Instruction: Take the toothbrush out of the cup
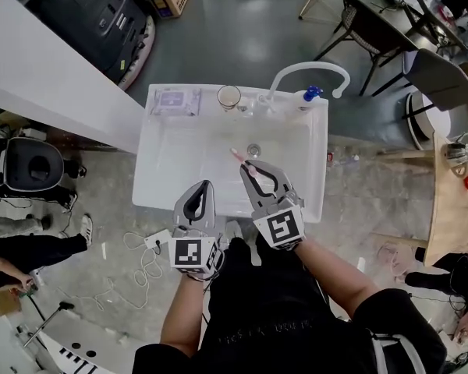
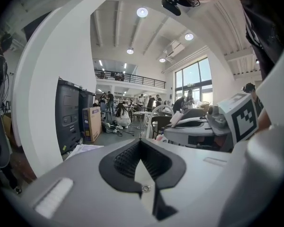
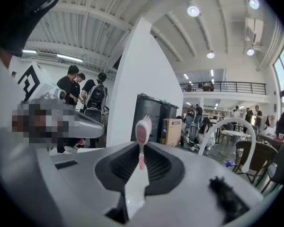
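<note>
Head view, bottom centre upward: grey two-jaw left gripper [image 1: 206, 185], jaws together on nothing; just beside it grey right gripper [image 1: 249, 168], clamped narrow on white-handled, pink-headed toothbrush [image 1: 237, 155], bristle end poking past the tips toward upper left, above white rectangular sink [image 1: 164, 170]. Further up, on the sink's back rim, clear glass cup [image 1: 228, 97], well apart from both.
</note>
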Tool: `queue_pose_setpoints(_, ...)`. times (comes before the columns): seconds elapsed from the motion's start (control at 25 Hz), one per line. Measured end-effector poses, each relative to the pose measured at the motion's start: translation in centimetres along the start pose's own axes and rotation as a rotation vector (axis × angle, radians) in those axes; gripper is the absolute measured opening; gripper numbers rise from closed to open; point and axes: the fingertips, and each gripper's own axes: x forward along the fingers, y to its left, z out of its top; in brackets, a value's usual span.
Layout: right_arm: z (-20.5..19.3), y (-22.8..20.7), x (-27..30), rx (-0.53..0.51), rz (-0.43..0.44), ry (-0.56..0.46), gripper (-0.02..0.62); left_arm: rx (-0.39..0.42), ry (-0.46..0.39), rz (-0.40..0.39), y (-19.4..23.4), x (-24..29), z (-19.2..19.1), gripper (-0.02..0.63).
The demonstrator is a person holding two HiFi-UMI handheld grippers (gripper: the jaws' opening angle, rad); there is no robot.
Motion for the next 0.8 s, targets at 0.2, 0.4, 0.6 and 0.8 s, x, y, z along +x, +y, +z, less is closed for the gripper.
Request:
queue_pose_setpoints(0.2, 0.9, 1.8, -1.9, 0.031, 0.02, -0.018, 0.037, 0.017, -0.014, -0.017, -1.3, -0.8, 0.9, 0.009)
queue_pose_setpoints(0.4, 1.3, 2.6, -3.3, 0.024, 0.034, -0.017, 0.037, 0.018, -0.024, -0.025, -2.3, -1.4, 1.2, 0.009)
queue_pose_setpoints(0.6, 1.9, 3.0, -4.5, 0.032, 0.042, -0.034, 0.037, 0.028, -0.025, -0.031, -2.9, -1.8, 1.5, 0.009)
queue_pose_setpoints(0.8, 1.8, 3.0, -5.0, 0.048, 0.031, -0.025, 0.037, 0.036, -0.022, -0.038, -3.1, -2.0, 1.4, 0.009)
